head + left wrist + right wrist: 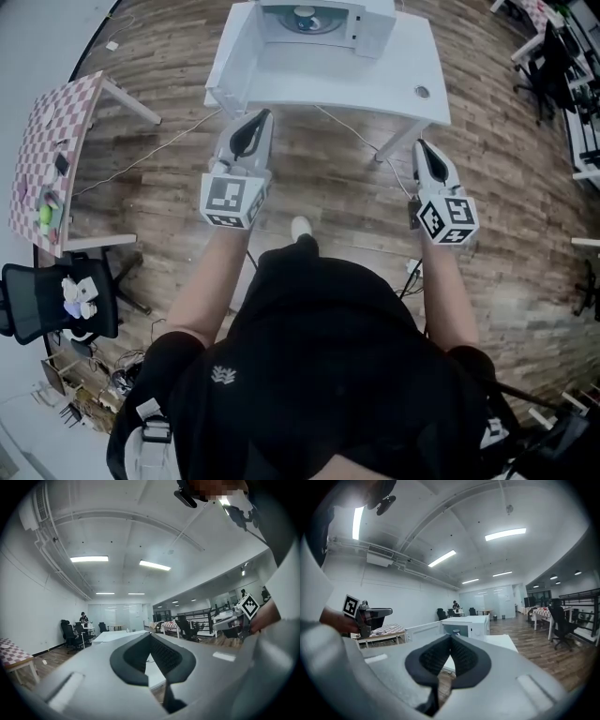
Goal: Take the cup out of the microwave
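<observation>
"Left gripper (262, 116) and right gripper (421, 145): holding anything?"
"No, both pinched closed, empty. Cup (305, 17) sits inside the open microwave (375, 33), well ahead, nearer the left fingertips."

White microwave (371, 30), white table (375, 89) — pink-checked side table (52, 131).

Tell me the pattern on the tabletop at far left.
Tabletop: pink-and-white checks, clearest in the head view.
</observation>
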A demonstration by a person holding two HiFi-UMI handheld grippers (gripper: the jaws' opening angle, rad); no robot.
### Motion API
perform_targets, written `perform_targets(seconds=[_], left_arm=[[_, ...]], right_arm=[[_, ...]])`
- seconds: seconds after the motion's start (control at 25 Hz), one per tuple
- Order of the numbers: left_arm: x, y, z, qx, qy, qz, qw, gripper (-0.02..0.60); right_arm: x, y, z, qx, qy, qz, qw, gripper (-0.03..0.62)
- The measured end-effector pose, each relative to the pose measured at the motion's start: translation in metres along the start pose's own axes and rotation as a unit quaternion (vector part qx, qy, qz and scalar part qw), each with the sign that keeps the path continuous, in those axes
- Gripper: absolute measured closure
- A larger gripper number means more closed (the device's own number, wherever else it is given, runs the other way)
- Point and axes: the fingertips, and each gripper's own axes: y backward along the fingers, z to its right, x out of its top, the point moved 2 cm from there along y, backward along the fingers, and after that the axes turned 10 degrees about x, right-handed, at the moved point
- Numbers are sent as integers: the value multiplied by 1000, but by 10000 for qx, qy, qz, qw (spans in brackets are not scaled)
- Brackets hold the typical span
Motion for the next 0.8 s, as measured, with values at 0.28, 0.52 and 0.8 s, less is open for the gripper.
perform_targets(seconds=[0.28, 0.52, 0.8], left_arm=[[-13, -63, -34, -247, -21, 61, 9997, 581], [-12, -113, -61, -374, 5, 232, 9990, 581], [-27, -148, -71, -464, 187, 134, 9987, 581]], right_arm=[[14, -72, 13, -48, 58, 4, 10000, 594], [15, -126, 20, -8, 75, -140, 9999, 594], [9, -156, 20, 28, -11, -216, 9998, 594]])
